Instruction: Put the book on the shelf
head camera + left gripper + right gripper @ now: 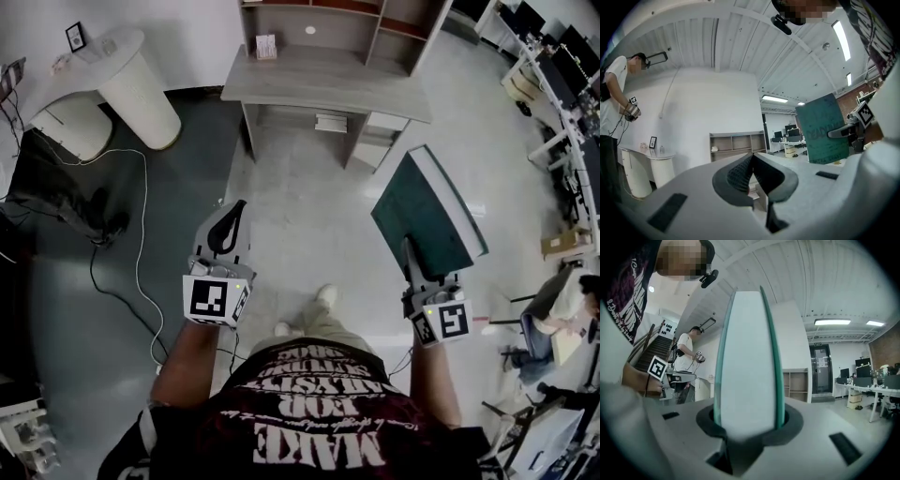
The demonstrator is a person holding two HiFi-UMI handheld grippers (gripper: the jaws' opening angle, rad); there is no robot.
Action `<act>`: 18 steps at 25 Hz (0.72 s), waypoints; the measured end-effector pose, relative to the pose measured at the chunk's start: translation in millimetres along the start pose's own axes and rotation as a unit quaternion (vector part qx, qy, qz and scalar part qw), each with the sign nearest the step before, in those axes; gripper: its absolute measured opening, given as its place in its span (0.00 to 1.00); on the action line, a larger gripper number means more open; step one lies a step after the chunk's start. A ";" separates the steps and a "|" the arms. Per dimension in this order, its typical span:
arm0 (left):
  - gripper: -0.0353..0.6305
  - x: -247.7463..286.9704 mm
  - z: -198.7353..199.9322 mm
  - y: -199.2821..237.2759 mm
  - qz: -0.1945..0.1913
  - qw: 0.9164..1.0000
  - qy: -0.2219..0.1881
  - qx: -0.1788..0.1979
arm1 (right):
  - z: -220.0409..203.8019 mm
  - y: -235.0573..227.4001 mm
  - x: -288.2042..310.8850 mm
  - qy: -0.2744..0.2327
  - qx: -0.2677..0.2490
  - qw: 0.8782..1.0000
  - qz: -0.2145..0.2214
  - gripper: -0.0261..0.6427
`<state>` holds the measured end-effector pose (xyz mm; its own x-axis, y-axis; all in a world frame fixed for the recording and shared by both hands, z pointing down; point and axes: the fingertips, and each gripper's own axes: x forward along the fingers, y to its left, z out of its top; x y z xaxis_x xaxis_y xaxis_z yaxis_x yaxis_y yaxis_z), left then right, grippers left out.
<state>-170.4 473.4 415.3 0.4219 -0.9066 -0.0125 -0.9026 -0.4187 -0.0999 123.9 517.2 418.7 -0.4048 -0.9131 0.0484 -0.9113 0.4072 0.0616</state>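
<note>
A thick green-covered book (427,214) stands on edge in my right gripper (424,267), which is shut on its lower end; the right gripper view shows its white page block (747,362) filling the gap between the jaws. The same book (824,129) appears at the right of the left gripper view. My left gripper (225,225) is shut with nothing in it, its dark pads (740,176) touching. Ahead stands a grey desk with a shelf unit (323,28) on top, and that shelf unit (737,140) is also in the left gripper view. Both grippers are held level over the floor, well short of the desk.
A white round pedestal table (131,80) with a small picture frame stands at the left. A black cable (141,244) trails over the floor. Office desks and chairs (562,103) line the right side. Another person (614,126) holding grippers stands at the left wall.
</note>
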 end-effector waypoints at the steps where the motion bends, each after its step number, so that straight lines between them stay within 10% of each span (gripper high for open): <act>1: 0.06 7.0 -1.6 0.5 0.002 1.000 -0.001 0.000 | -0.7 -4.1 4.6 -0.001 0.000 1.000 0.000 0.28; 18: 0.06 110.0 -1.1 8.5 0.024 1.000 -0.008 0.009 | 4.6 -68.4 81.8 -0.014 0.006 1.000 0.015 0.28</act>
<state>-131.8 370.0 414.2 0.3794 -0.9246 -0.0334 -0.9203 -0.3734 -0.1167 152.8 414.5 413.9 -0.4339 -0.9006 0.0229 -0.8994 0.4346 0.0476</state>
